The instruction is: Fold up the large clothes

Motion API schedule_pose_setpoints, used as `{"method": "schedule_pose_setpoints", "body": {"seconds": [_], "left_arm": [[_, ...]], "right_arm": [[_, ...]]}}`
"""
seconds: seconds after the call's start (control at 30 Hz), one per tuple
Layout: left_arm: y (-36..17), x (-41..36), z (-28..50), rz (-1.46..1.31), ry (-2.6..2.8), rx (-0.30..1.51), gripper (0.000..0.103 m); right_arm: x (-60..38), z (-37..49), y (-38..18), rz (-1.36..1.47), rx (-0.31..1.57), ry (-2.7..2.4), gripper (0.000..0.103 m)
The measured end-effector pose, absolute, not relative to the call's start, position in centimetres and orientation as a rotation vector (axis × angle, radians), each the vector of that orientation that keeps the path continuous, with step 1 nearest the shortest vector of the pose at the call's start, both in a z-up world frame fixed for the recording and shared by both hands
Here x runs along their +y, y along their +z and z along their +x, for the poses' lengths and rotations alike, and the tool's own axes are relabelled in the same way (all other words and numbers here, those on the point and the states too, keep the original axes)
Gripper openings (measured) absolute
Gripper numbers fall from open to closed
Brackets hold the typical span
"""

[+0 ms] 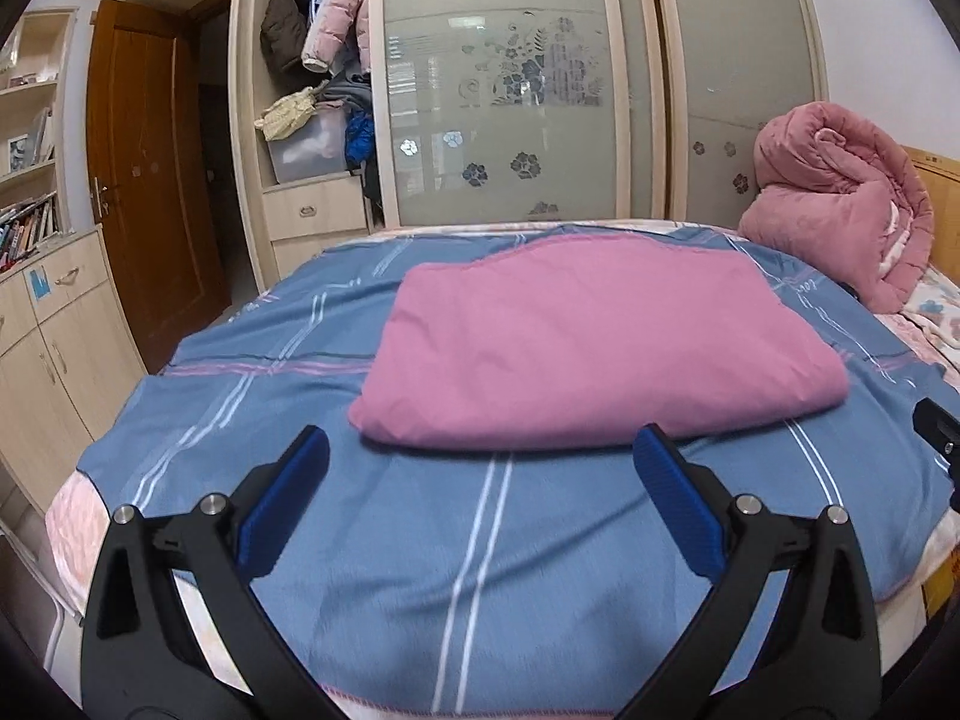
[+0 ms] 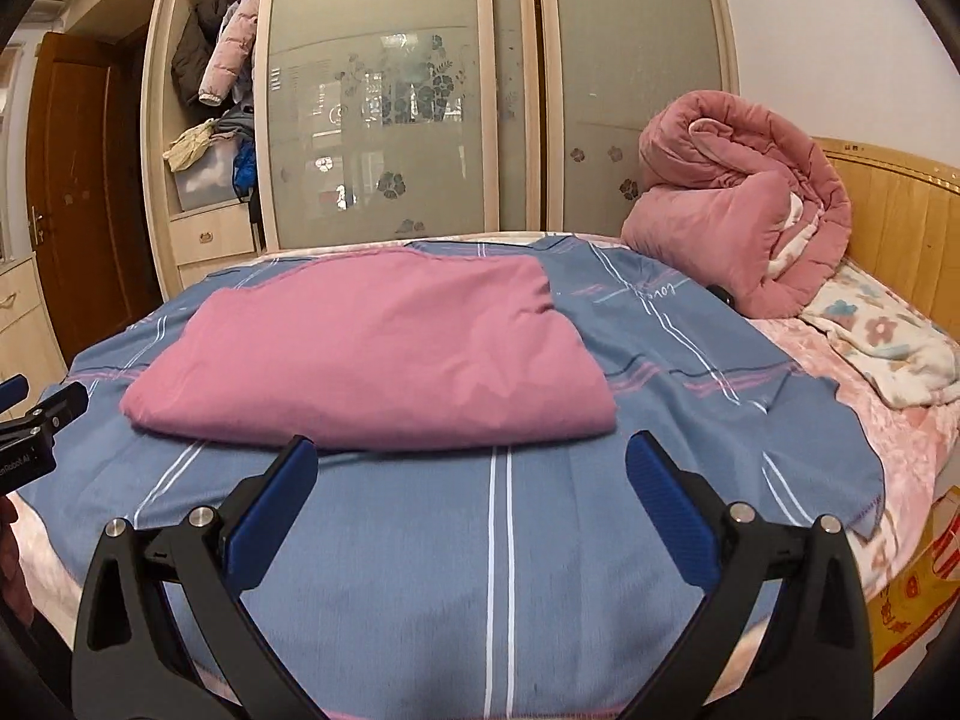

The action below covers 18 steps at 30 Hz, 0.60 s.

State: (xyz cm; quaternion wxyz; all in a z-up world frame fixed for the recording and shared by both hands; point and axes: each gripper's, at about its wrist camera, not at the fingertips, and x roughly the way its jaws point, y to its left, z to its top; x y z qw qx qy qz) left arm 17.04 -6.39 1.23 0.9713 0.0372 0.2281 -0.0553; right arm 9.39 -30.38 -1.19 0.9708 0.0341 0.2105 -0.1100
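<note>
A pink garment [image 1: 594, 342] lies folded into a thick rectangle on the blue striped bedspread [image 1: 420, 540]; the right wrist view shows the same pink garment [image 2: 372, 354] left of centre. My left gripper [image 1: 483, 450] hovers just in front of its near edge, open and holding nothing. The right gripper [image 2: 471, 456] is open too, its blue fingertips [image 2: 645, 456] level with the garment's near fold and apart from it. The tip of the right gripper [image 1: 939, 426] shows at the right edge of the left wrist view. The left gripper [image 2: 36, 414] shows at the left edge of the right wrist view.
A rolled pink quilt [image 2: 744, 204] and a floral blanket [image 2: 888, 348] sit at the head of the bed by the wooden headboard [image 2: 900, 228]. A wardrobe with sliding glass doors [image 1: 504, 108] stands behind the bed. A brown door [image 1: 144, 180] and cabinets [image 1: 48, 348] are at left.
</note>
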Motion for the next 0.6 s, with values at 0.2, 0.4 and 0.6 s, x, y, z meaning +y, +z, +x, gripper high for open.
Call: {"method": "schedule_pose_setpoints", "body": {"seconds": [0.2, 0.4, 0.6], "left_arm": [[0.8, -6.4, 16.3, 0.063, -0.085, 0.474, 0.101], [0.7, -6.5, 16.0, 0.092, -0.074, 0.442, 0.101], [-0.3, -6.2, 17.5, 0.091, -0.061, 0.509, 0.101]], "right_arm": [[-29.9, 8.8, -1.3, 0.074, 0.420, -0.228, 0.102], [-29.6, 9.4, -1.2, 0.075, 0.408, -0.237, 0.102], [-29.4, 10.1, -1.1, 0.076, 0.427, -0.240, 0.102]]}}
